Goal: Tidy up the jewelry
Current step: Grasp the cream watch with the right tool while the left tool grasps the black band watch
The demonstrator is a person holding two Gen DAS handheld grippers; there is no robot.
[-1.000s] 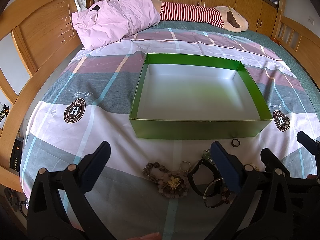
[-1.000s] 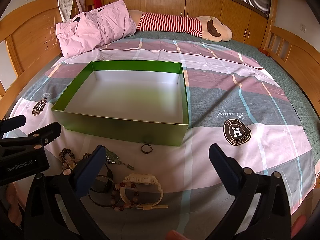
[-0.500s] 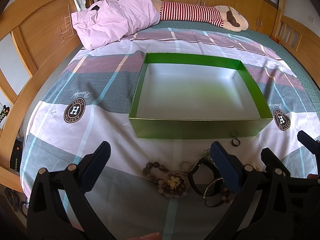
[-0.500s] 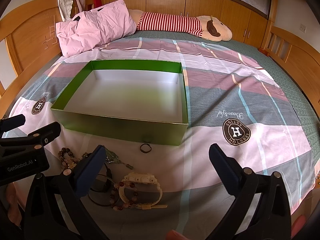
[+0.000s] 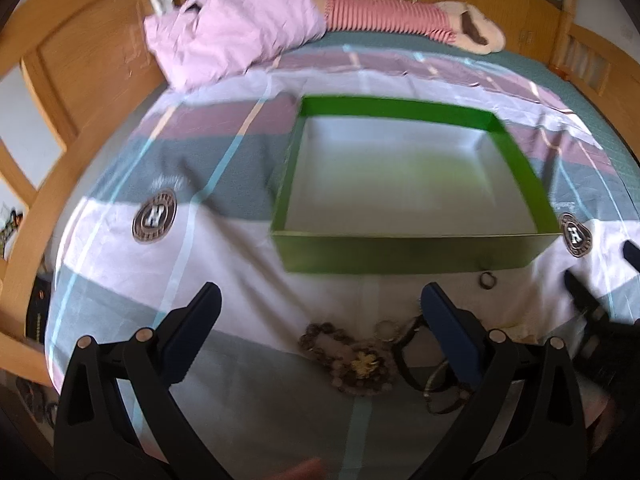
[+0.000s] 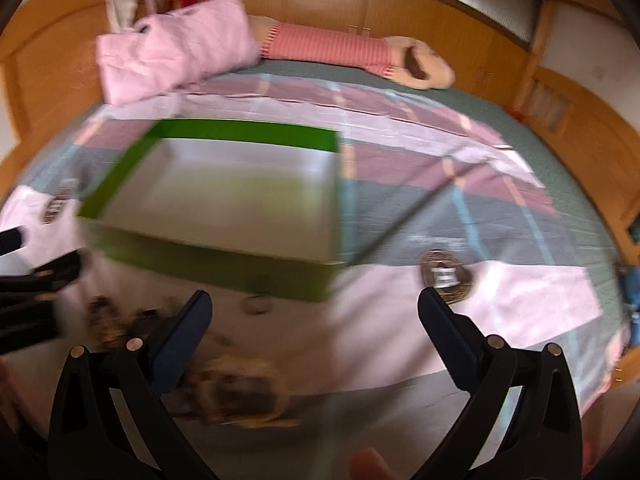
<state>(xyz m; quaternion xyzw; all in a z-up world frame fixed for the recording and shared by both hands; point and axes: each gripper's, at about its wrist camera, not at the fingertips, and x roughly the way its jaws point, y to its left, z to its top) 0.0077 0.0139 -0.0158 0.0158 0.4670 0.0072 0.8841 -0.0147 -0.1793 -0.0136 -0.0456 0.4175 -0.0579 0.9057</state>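
Note:
An empty green box (image 5: 516, 164) (image 6: 120, 178) with a pale inside sits on the bed. In front of it lies a pile of jewelry: a bead bracelet with a gold charm (image 5: 352, 364), dark bangles (image 5: 412, 360), a small dark ring (image 5: 488, 279) (image 6: 258, 304) and a cream watch (image 6: 244, 392), blurred in the right wrist view. My left gripper (image 5: 320, 320) hangs open above the beads, holding nothing. My right gripper (image 6: 316, 320) is open too, just right of the pile, with nothing between its fingers. Each gripper shows at the other view's edge.
A pink pillow (image 5: 236, 36) and a striped plush toy (image 5: 400, 24) lie at the head of the bed. Wooden bed rails (image 5: 48, 184) run along both sides, with wooden cupboards behind. The patterned sheet (image 6: 500, 304) stretches right of the box.
Both views have shifted and blurred, the right wrist view most. The right gripper has swung so the box sits further left in its view. Both grippers stay open and the jewelry has not moved.

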